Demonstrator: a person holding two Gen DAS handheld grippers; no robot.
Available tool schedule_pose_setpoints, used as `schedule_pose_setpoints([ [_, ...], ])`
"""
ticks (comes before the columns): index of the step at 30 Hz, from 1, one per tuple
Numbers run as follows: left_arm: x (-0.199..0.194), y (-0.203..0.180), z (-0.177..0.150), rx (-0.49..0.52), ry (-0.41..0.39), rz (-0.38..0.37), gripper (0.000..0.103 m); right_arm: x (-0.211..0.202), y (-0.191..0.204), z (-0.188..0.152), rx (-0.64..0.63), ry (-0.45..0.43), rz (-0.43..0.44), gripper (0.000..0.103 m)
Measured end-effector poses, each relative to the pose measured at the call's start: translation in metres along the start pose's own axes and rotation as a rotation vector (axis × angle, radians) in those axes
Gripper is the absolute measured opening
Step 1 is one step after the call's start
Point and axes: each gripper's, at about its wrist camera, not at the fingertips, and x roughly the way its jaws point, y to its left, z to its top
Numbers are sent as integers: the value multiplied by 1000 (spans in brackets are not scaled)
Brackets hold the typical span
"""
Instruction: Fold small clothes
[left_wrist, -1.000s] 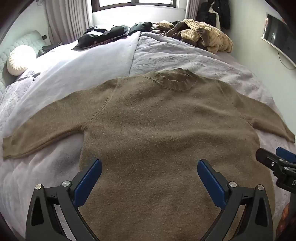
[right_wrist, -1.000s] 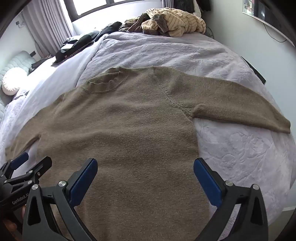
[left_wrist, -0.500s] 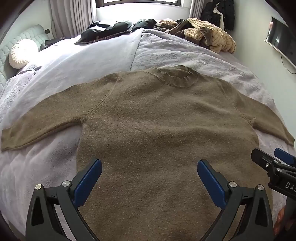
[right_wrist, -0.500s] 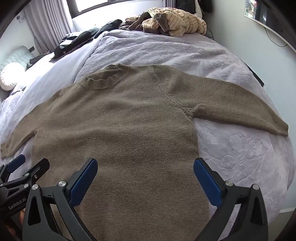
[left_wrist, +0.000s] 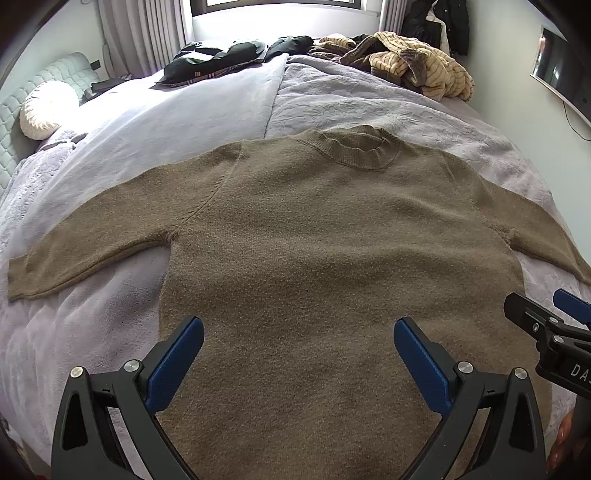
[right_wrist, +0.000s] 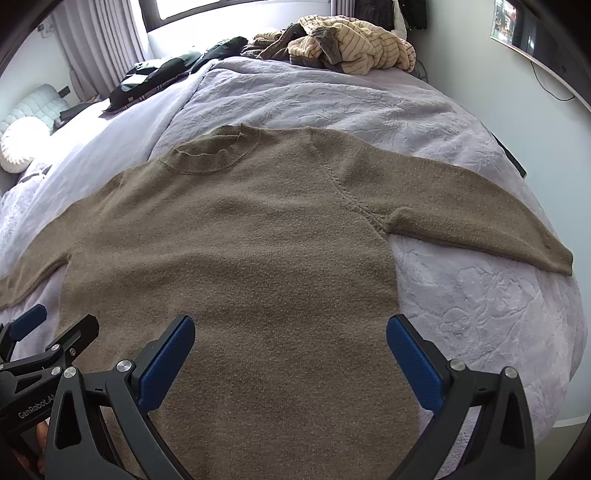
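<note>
An olive-brown knit sweater lies flat on the bed with its collar far from me and both sleeves spread out. It also shows in the right wrist view. My left gripper is open and empty, held above the sweater's lower body. My right gripper is open and empty too, above the lower body, right of the left one. The right gripper also shows at the right edge of the left wrist view. The left gripper shows at the left edge of the right wrist view.
The bed has a lilac quilt. A heap of tan striped clothes and dark clothes lie at the far edge. A round white cushion is at the left. A wall screen hangs on the right.
Both grippers have pulled back and risen a little, so more of the sweater and the far side of the bed shows. The sweater has not moved. Both stay open.
</note>
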Motion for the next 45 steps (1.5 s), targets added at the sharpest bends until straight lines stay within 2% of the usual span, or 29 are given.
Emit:
schedule_pose_setpoints([
  [45, 1, 4, -6, -8, 7, 8, 103, 3, 6, -4, -14, 8, -13, 103],
])
